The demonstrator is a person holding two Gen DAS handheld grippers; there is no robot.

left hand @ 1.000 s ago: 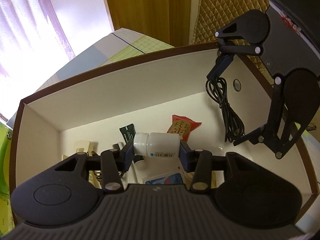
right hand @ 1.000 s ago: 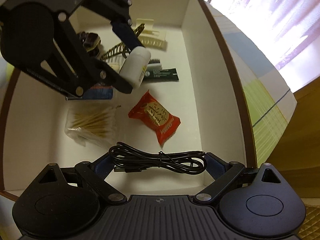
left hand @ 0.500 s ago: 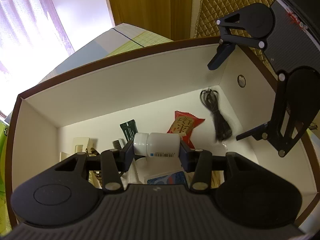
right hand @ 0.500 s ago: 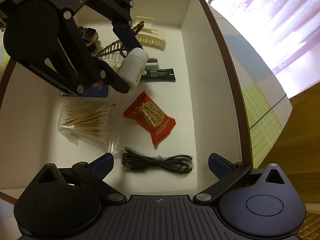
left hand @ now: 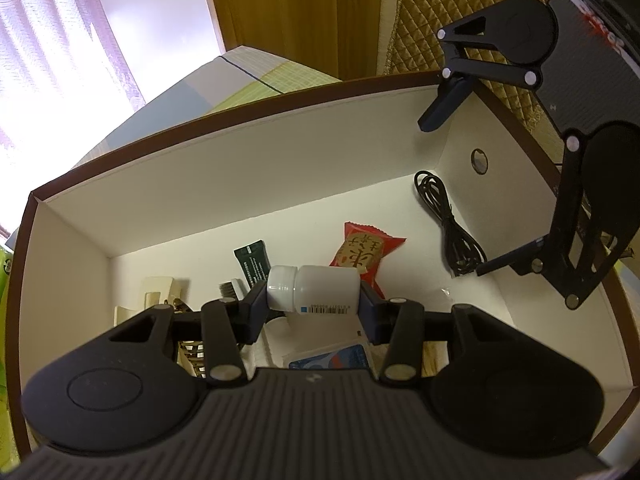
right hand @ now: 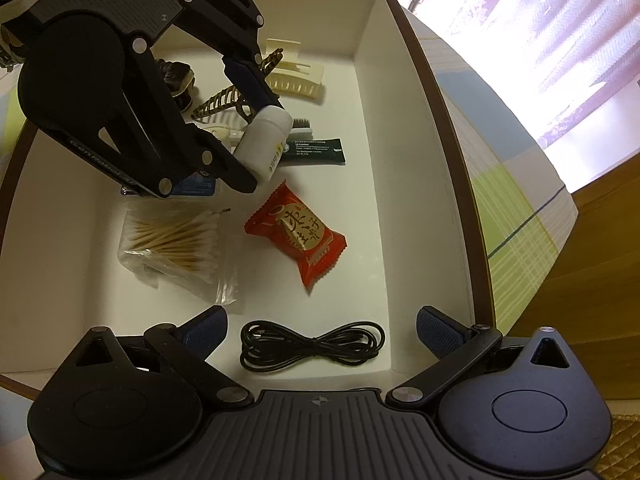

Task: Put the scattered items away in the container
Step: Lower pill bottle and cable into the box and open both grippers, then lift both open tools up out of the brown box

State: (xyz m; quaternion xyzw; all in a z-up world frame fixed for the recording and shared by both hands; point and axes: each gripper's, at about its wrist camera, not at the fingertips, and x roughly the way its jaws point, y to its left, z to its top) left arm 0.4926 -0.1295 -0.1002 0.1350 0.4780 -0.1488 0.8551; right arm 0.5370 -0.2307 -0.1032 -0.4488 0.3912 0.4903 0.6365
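My left gripper [left hand: 314,306] is shut on a white pill bottle [left hand: 312,294] and holds it sideways above the floor of a white box with a brown rim [left hand: 240,168]. The bottle also shows in the right wrist view [right hand: 262,146]. My right gripper [right hand: 322,330] is open and empty just above a coiled black cable [right hand: 312,346] that lies on the box floor near the end wall; the cable also shows in the left wrist view [left hand: 452,228].
In the box lie a red snack packet [right hand: 298,236], a bag of cotton swabs [right hand: 176,244], a dark green sachet [right hand: 314,152], a cream hair clip [right hand: 296,74], a brown claw clip [right hand: 220,102] and a blue-labelled packet [left hand: 332,360]. A checked cloth [right hand: 516,216] lies beside the box.
My right gripper opened and let go of the black cable, which dropped onto the box floor. The gripper then rose slightly. My left gripper kept holding the bottle in place.
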